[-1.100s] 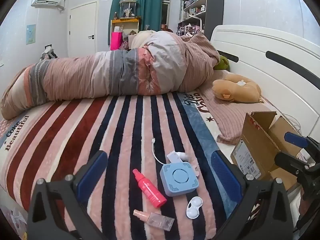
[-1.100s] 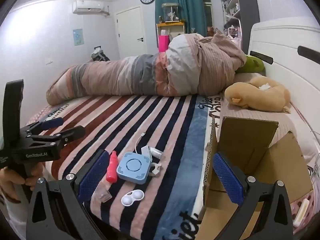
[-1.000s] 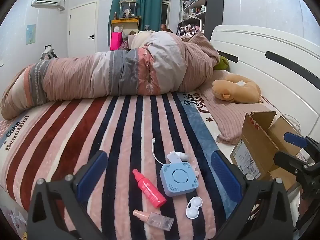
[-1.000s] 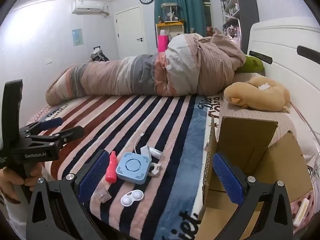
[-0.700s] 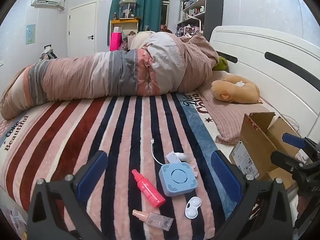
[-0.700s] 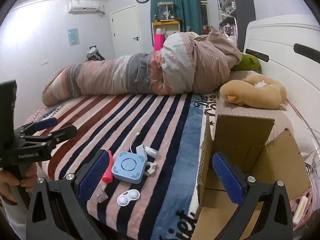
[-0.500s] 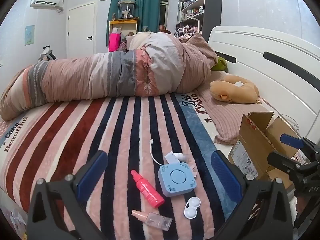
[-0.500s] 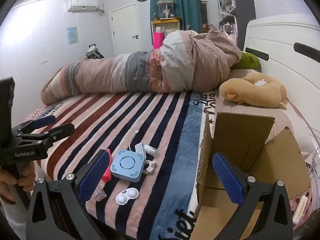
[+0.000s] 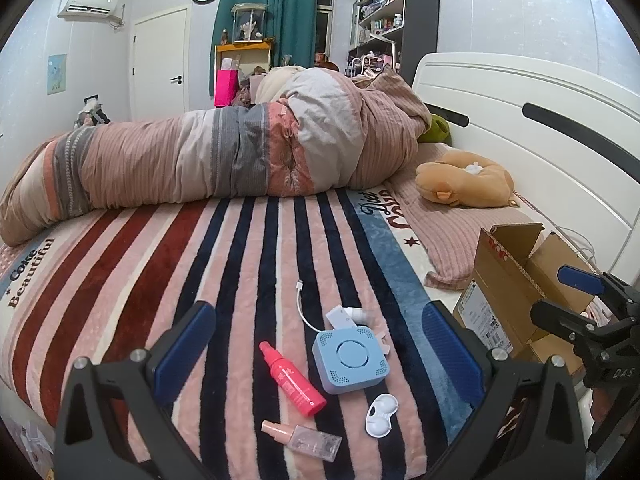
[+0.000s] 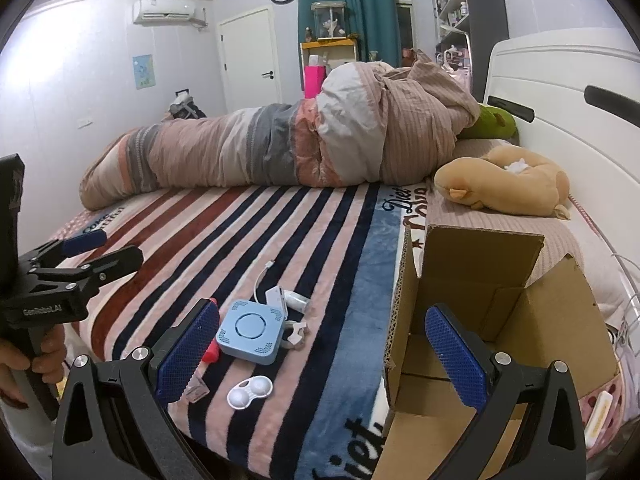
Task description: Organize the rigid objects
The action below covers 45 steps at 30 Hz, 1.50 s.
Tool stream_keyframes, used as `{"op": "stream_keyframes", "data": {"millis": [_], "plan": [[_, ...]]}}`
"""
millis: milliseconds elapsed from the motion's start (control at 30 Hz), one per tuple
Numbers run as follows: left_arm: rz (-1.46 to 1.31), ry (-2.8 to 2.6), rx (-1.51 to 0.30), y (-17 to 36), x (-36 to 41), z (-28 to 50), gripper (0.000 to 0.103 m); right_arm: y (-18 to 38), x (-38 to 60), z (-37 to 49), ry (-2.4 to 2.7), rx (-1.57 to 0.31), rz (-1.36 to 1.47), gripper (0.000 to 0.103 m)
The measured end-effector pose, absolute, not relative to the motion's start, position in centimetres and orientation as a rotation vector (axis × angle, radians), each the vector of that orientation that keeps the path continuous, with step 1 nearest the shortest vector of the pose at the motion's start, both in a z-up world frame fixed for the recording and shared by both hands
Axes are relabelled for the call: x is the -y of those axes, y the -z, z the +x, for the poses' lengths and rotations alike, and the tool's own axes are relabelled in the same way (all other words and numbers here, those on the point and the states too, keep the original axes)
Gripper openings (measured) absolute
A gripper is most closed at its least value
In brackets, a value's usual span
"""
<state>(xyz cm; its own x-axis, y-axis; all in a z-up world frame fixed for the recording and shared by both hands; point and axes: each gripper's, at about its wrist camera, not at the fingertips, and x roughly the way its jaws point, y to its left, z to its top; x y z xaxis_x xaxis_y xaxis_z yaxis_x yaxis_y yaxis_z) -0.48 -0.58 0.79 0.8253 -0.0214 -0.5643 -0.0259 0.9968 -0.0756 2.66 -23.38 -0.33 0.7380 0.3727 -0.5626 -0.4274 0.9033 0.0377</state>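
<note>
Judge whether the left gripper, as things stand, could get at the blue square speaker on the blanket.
Probably yes. The left gripper is open, and the blue speaker lies straight ahead between its fingers with nothing on top. The pink spray bottle lies close beside it.

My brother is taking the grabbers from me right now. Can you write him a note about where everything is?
Left tool: open, empty, over the small things.
Right tool: open, empty, beside the cardboard box.
On the striped blanket: blue square gadget, pink spray bottle, clear bottle, white lens case, white cable and adapter.
Done: nothing packed that I can see.
Left: everything, probably into the box.
</note>
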Motion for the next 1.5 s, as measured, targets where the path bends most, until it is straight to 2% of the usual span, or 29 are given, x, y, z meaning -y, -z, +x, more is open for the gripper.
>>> {"op": "stream_keyframes", "data": {"millis": [1067, 1500], "plan": [[-0.075, 0.008, -0.61, -0.7, 1.2, -0.3, 0.103, 0.3, 23.3, 2.6, -0.429, -0.593, -0.105, 0.103], [-0.149, 0.024, -0.605, 1.0, -3.1, 0.4, 0.103, -0.7, 20.0, 1.8, -0.372, -0.568, -0.213, 0.103]]}}
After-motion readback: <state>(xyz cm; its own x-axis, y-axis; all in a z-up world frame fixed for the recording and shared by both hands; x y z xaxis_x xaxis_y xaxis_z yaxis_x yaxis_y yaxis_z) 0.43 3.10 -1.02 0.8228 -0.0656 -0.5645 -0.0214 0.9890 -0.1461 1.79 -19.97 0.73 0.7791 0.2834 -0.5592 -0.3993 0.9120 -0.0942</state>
